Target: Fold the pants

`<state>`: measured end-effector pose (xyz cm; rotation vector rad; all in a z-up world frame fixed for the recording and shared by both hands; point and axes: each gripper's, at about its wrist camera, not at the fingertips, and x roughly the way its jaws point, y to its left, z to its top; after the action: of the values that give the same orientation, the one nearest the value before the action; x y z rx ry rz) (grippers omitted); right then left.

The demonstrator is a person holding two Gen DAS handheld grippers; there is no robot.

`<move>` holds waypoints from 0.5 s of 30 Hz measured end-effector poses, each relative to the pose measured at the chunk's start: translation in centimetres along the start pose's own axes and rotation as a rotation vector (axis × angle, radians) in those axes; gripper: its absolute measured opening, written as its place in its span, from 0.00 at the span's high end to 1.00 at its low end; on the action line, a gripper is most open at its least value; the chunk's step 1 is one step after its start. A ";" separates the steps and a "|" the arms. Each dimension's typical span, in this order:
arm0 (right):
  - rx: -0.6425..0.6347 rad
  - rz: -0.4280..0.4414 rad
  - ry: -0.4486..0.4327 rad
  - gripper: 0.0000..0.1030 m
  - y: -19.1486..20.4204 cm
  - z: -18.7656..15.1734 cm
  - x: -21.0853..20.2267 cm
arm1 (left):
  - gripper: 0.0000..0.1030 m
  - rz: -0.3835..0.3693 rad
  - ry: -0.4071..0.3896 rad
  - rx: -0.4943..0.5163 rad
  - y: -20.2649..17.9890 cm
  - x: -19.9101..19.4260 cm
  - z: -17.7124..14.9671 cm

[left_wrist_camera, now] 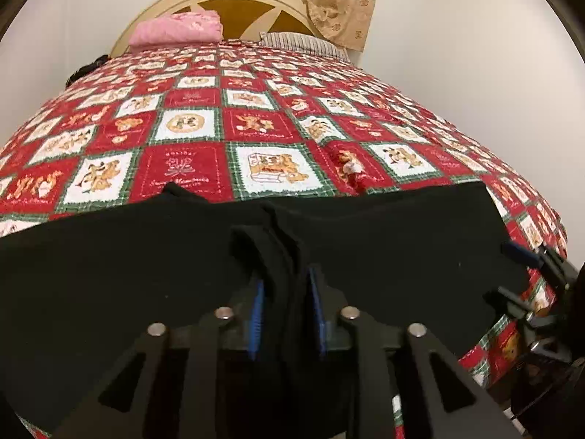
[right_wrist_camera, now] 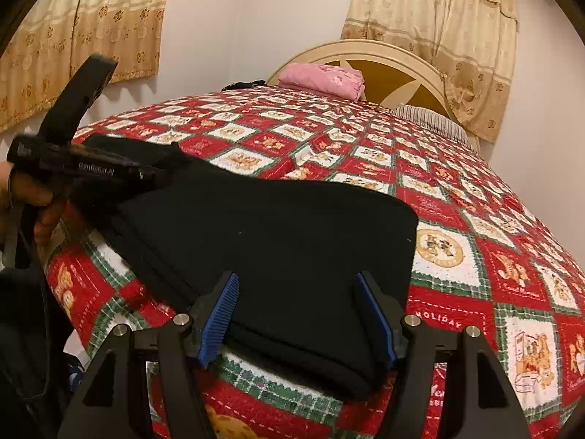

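Note:
The black pants (left_wrist_camera: 365,241) lie folded into a flat rectangle across the near end of the bed. A raised ridge of their cloth stands between the blue pads of my left gripper (left_wrist_camera: 285,278), which look slightly parted and loose around it. In the right wrist view the pants (right_wrist_camera: 274,237) reach to the bed's near edge. My right gripper (right_wrist_camera: 297,276) is open wide and straddles that near edge, its pads clear of the cloth. A hand holds the left gripper (right_wrist_camera: 146,172) at the pants' far left corner. The right gripper (left_wrist_camera: 519,274) shows at the pants' right end.
A red, white and green patchwork quilt (left_wrist_camera: 256,128) covers the bed. A folded pink cloth (left_wrist_camera: 175,29) and a striped pillow (left_wrist_camera: 303,42) lie by the cream headboard (right_wrist_camera: 402,58). Curtains (right_wrist_camera: 457,36) hang behind. The quilt (right_wrist_camera: 475,256) drops away at the bed's near edge.

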<state>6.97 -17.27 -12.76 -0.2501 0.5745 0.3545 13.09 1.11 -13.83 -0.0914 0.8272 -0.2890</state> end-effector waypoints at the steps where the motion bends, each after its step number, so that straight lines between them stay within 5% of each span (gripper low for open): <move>1: 0.010 0.007 -0.016 0.35 0.0 0.5 -0.3 | 0.64 0.009 -0.003 0.004 0.0 -0.1 -0.1; 3: 0.006 0.022 -0.044 0.35 0.1 2.0 -0.8 | 0.52 0.029 -0.019 0.014 -0.1 -0.6 -0.3; 7: 0.051 0.058 -0.022 0.35 -0.6 4.5 0.9 | 0.50 0.057 -0.059 0.051 -0.6 -1.9 -0.4; 9: 0.077 0.060 0.048 0.35 -1.3 5.3 3.2 | 0.37 0.106 -0.072 0.077 -0.8 -2.2 -0.6; 12: 0.097 -0.003 0.203 0.35 -1.9 5.2 7.2 | 0.35 0.169 -0.042 0.086 -0.4 -1.0 -0.6; 15: 0.061 -0.060 0.213 0.34 -1.8 5.1 8.5 | 0.25 0.197 -0.032 0.073 0.2 0.2 -0.5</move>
<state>16.76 -15.10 -13.21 -0.2472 0.7847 0.2526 12.89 1.30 -14.30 0.0535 0.7871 -0.1314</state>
